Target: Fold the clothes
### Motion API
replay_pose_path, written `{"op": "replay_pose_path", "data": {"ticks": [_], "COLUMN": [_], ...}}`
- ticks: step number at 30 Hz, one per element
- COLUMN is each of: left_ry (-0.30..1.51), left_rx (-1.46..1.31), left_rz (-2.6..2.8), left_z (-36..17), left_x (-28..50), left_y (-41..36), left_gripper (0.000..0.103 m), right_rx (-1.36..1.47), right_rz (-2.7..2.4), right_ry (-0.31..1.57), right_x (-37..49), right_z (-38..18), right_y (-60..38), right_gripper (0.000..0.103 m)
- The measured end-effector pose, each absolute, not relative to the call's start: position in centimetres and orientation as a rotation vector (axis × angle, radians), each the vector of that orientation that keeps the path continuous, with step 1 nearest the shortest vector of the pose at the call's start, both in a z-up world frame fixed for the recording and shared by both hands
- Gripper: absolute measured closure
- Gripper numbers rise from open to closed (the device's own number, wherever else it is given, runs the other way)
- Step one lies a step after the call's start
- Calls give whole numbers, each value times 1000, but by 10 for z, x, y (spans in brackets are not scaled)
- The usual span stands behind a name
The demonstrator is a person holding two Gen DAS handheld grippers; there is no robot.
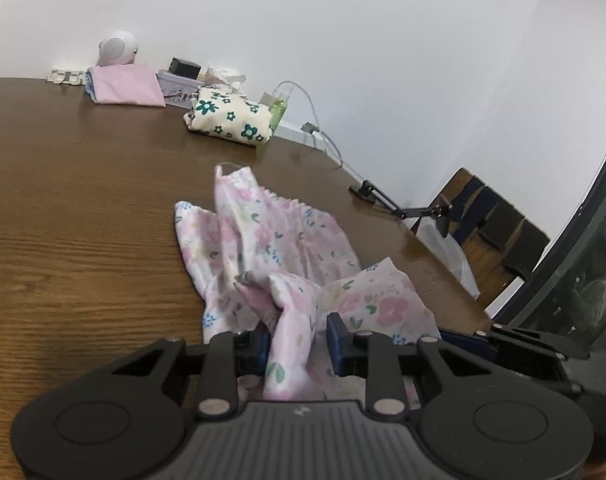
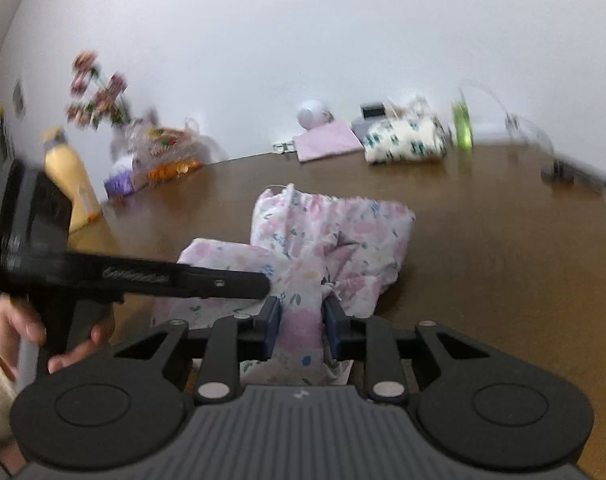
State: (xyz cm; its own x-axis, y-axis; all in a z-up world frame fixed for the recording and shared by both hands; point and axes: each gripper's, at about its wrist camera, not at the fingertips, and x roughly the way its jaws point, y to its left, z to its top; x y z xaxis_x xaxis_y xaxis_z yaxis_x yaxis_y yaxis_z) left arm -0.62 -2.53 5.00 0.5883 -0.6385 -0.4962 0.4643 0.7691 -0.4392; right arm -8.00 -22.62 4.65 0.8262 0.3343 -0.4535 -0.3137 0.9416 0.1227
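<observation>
On the far left of the right wrist view, a person's hand [image 2: 43,336] holds the handle of the left gripper [image 2: 263,284]. That gripper reaches across to the pink flowery cloth [image 2: 327,236]. Behind the hand stands a yellow bottle [image 2: 69,176]. Next to it are blurry pink flowers [image 2: 99,96] and some snack bags [image 2: 163,152].

The flowery cloth lies in a crumpled heap in the middle of the brown wooden table [image 2: 503,260]. In the left wrist view, the left gripper [image 1: 299,340] has a bunch of the flowery cloth [image 1: 279,240] between its blue fingers [image 1: 337,336]. The fingers are a bit apart, with the cloth filling the gap. From here one cannot tell if they squeeze it tight.

The right gripper [image 2: 301,324] pinches a pink part of the cloth between its own blue pads [image 2: 273,324]. The pads press on the cloth from both sides.

At the back of the table [image 1: 83,200], near the white wall, lies a folded pink cloth [image 1: 127,88]. Just right of it sits a folded cream cloth with green flowers [image 1: 231,116]. A green spray bottle [image 1: 281,108] stands right behind the cream cloth. Farther right, a white cable [image 1: 327,140] runs along the table edge.
</observation>
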Motion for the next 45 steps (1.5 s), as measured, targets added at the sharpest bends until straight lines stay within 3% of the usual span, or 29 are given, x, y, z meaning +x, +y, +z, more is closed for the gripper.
{"op": "replay_pose_path", "data": {"ticks": [4, 10, 12, 14, 15, 17, 20, 23, 26, 27, 34, 36, 38, 40, 45], "left_ry": [668, 682, 703, 725, 723, 720, 727, 760, 761, 752, 628, 621, 639, 657, 687], "left_rx": [-287, -304, -316, -328, -327, -286, -272, -340, -336, -331, -295, -268, -235, -202, -134], "left_rz": [-679, -652, -628, -603, -606, -588, -568, -570, -570, -562, -488, -484, -477, -470, -461], "left_z": [53, 49, 46, 43, 43, 44, 47, 46, 47, 49, 78, 78, 71, 63, 48], "left_x": [-7, -2, 2, 7, 6, 4, 2, 0, -3, -4, -13, -13, -10, -6, 0], "left_y": [-25, -23, -21, -18, -18, -22, -23, -18, -17, -15, 3, 1, -6, -12, -25], "left_gripper": [79, 79, 79, 78, 78, 78, 84, 90, 88, 79, 74, 76, 93, 94, 94], "right_rx": [23, 659, 644, 544, 512, 482, 448, 711, 985, 1016, 975, 986, 994, 990, 806], "right_rz": [379, 410, 372, 310, 309, 314, 320, 399, 428, 421, 347, 343, 335, 327, 290], "right_ry": [489, 641, 635, 625, 623, 615, 592, 622, 684, 702, 732, 726, 722, 718, 653], "right_x": [-84, -55, -58, -65, -68, -71, -68, -55, -46, -44, -49, -52, -55, -60, -70], "right_z": [48, 8, 8, 16, 20, 24, 28, 20, -4, -10, -13, -16, -18, -20, 3], "right_y": [-216, -282, -285, -276, -270, -260, -250, -271, -302, -309, -310, -311, -312, -314, -308], "right_gripper": [79, 83, 79, 64, 65, 88, 93, 94, 95, 95, 94, 94, 94, 93, 79]}}
